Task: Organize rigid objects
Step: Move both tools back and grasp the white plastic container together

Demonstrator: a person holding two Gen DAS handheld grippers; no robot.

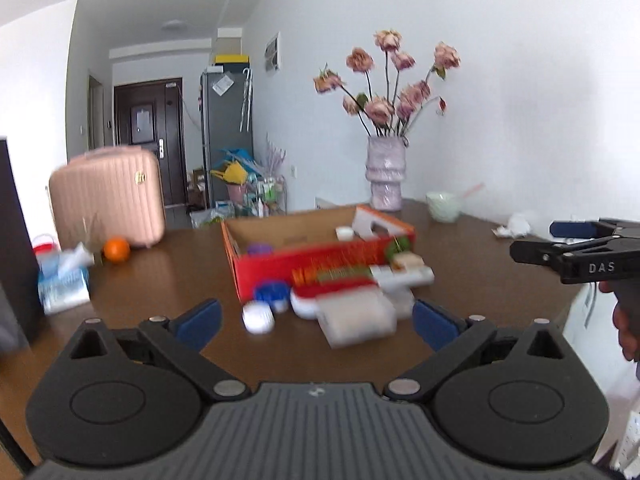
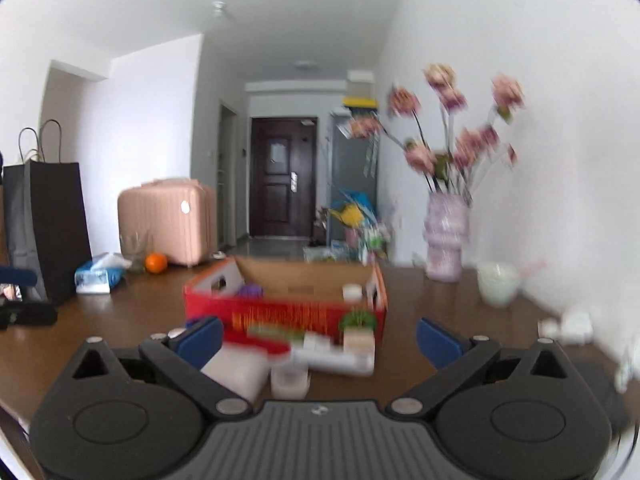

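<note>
A red cardboard box with an open top stands on the brown table; a purple item and a small white cup lie inside. In front of it lie loose items: a white round lid, a blue round container, a pale rectangular box, a white long box and a small potted plant. My left gripper is open and empty above them. My right gripper is open and empty; it also shows at the right in the left wrist view.
A vase of pink flowers and a pale green bowl stand at the back right. An orange, a tissue pack and a pink suitcase are at the left. A dark paper bag stands far left.
</note>
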